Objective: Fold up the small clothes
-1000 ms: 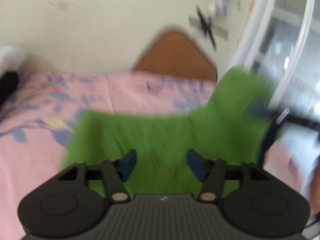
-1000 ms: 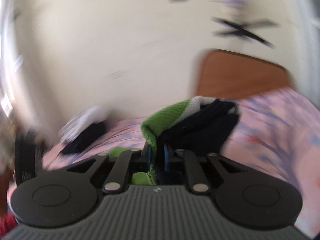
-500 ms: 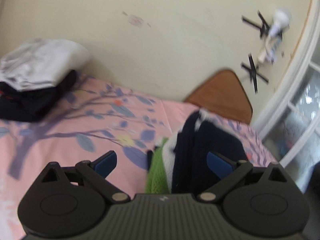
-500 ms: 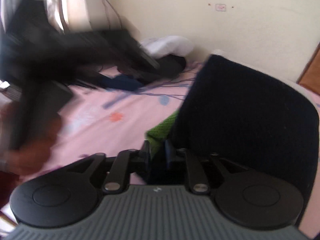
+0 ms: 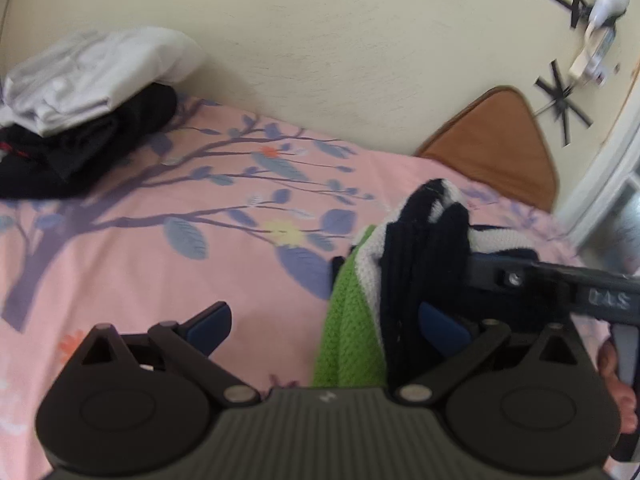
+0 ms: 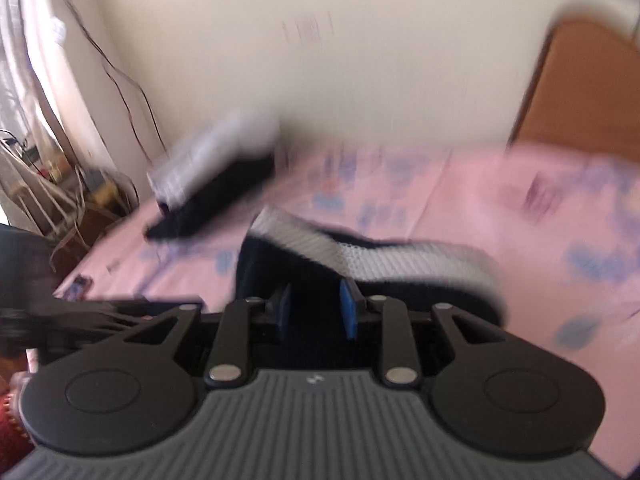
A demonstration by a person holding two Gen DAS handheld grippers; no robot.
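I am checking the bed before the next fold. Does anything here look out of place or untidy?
Nothing looks damaged or spilled. The green, white and navy knitted garment is bunched, not flat, on the pink floral bedsheet. By the wall a white garment lies loosely on a black one, an uneven pile.

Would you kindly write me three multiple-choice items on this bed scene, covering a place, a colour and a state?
1. Where is the pile of clothes? A on the floor; B far left on the bedsheet, by the wall; C on the headboard.
2. The bedsheet is mainly? A pink; B grey; C green.
3. The left gripper is? A shut on the sheet; B shut on the pile; C wide open.
B, it sits against the wall; A, pink under a tree print; C, its jaws have just been opening, the sweater between them unpressed.
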